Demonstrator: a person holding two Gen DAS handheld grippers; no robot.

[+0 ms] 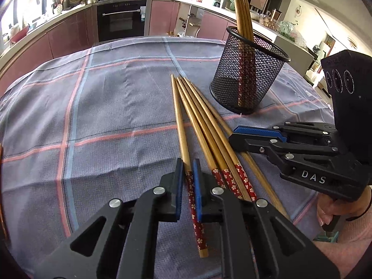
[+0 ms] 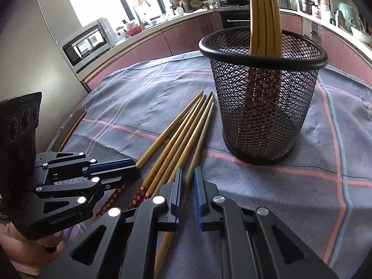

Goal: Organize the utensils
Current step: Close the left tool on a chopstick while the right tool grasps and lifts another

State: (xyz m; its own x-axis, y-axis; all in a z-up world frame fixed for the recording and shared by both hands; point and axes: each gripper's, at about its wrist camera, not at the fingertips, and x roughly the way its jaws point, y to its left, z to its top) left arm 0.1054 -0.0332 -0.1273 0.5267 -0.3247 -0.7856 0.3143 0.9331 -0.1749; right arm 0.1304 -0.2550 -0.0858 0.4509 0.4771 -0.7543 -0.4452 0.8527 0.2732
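Note:
Several wooden chopsticks (image 1: 204,127) with red flowered handles lie side by side on the checked cloth; they also show in the right wrist view (image 2: 181,137). A black mesh cup (image 1: 248,74) stands upright behind them and holds several chopsticks (image 1: 241,7); it also shows in the right wrist view (image 2: 262,93). My left gripper (image 1: 187,169) is narrowly open around the leftmost chopstick (image 1: 181,130), low over the cloth. My right gripper (image 2: 187,176) is narrowly open around the rightmost chopstick (image 2: 200,137). Each gripper shows in the other's view: the right one (image 1: 234,133), the left one (image 2: 136,167).
The table (image 1: 93,116) is covered by a grey-blue cloth with pink and blue lines. A dark flat strip (image 2: 69,127) lies at the table's left edge. Kitchen counters, an oven (image 1: 122,21) and a microwave (image 2: 86,44) stand behind the table.

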